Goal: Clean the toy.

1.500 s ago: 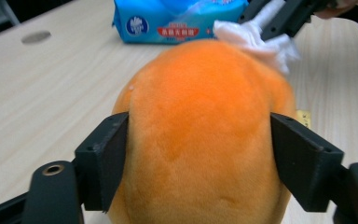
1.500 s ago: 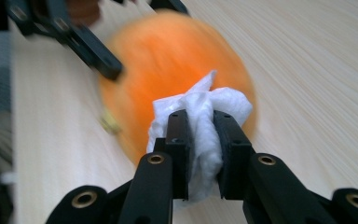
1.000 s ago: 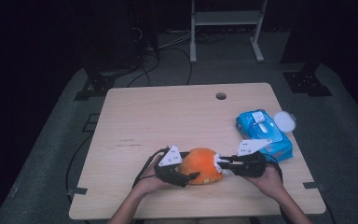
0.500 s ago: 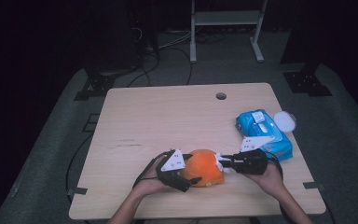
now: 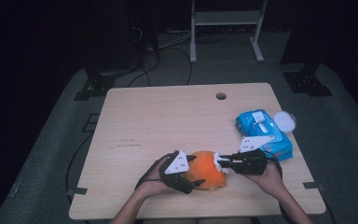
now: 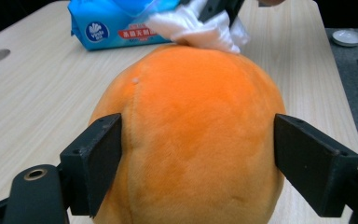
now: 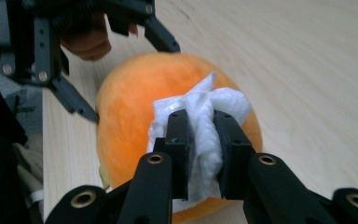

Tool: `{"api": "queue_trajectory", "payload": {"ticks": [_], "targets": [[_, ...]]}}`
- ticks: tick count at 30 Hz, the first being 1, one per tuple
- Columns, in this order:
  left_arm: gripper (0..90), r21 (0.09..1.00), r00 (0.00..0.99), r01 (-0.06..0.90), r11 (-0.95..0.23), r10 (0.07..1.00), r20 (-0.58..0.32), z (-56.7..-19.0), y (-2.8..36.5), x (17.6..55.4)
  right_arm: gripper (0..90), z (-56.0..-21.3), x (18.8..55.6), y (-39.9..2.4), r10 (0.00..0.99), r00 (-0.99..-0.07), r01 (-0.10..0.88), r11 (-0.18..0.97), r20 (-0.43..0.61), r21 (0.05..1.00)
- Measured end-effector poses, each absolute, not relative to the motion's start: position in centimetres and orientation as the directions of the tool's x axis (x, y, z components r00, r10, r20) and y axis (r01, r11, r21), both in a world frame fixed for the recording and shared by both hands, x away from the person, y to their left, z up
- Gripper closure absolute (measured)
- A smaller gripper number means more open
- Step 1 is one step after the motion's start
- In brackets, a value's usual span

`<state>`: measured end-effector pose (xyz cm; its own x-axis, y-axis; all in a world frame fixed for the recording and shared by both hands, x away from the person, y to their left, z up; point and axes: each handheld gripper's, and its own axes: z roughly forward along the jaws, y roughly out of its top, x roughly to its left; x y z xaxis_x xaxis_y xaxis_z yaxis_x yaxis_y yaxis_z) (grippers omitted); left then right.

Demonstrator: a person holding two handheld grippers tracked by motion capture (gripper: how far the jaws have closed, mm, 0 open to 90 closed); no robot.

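Observation:
An orange plush ball [image 5: 205, 170] lies on the wooden table [image 5: 158, 121] near its front edge. My left gripper [image 5: 195, 171] has one black jaw on each side of the plush [image 6: 196, 130], and both pads press into the fur; the jaws have just been closing on it. My right gripper [image 5: 221, 163] comes in from the right, shut on a crumpled white wipe [image 7: 205, 107]. It holds the wipe [image 6: 200, 28] against the upper right side of the plush [image 7: 130, 107]. The left gripper [image 7: 130, 81] shows behind the ball in the right gripper view.
A blue pack of wet wipes [image 5: 263, 133] lies at the table's right edge, just behind my right hand, with a white round lid [image 5: 284, 121] beside it. A cable hole [image 5: 221, 96] sits near the far edge. Dark floor and stands surround the table.
Both hands stay almost where they were. The left gripper has shifted slightly on the plush, and the wipe stays pressed on the plush's right side.

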<state>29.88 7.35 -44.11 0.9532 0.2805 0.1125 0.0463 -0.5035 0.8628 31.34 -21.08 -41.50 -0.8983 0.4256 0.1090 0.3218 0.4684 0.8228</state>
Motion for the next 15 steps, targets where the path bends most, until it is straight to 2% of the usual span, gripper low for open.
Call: {"api": "queue_trajectory", "payload": {"ticks": [8, 15], "targets": [[18.0, 0.862, 0.949, 0.079, -0.5, 0.303, 0.089, -44.2, 7.7, 30.2, 76.3, -43.0, 31.0, -22.3, 0.467, -0.88, 0.352, 0.522, 0.084, 0.777], [17.9, 0.856, 0.948, 0.056, -0.515, 0.295, 0.116, -44.1, 7.1, 29.7, 76.3, -40.7, 30.9, -21.4, 0.436, -0.895, 0.305, 0.456, 0.089, 0.836]]}}
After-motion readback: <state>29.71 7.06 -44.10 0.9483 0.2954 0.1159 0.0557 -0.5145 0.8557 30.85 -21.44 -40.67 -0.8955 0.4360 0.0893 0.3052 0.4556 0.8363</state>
